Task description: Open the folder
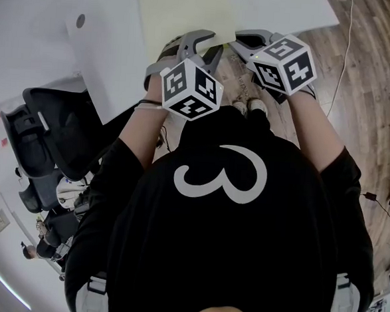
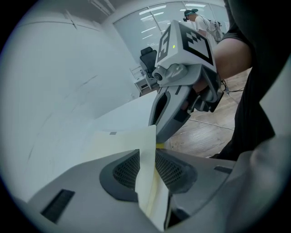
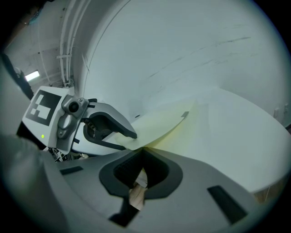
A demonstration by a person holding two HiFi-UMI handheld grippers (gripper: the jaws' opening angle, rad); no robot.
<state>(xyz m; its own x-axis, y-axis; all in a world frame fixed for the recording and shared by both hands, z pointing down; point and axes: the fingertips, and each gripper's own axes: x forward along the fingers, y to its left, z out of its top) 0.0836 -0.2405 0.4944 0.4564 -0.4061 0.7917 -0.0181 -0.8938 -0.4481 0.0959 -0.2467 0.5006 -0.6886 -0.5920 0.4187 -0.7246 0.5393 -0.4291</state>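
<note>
A pale yellow folder (image 1: 185, 14) lies on the white table (image 1: 278, 8), its near edge at the table's front. Both grippers meet at that edge, side by side. In the left gripper view, my left gripper (image 2: 148, 169) has its jaws partly apart, and the folder's raised cover sheet (image 2: 146, 150) stands loosely between the pads. My right gripper (image 3: 143, 149) is shut on the folder's edge (image 3: 163, 120), its tips pinched together there. The head view shows the left gripper (image 1: 213, 43) just left of the right gripper (image 1: 238, 38). Each gripper also appears in the other's view: the right gripper (image 2: 161, 129) and the left gripper (image 3: 127, 135).
The table's front edge runs right under the grippers, with wooden floor (image 1: 366, 84) and a thin cable beyond it to the right. A black office chair (image 1: 49, 142) stands at my left. Another person (image 2: 195, 18) stands far off in the room.
</note>
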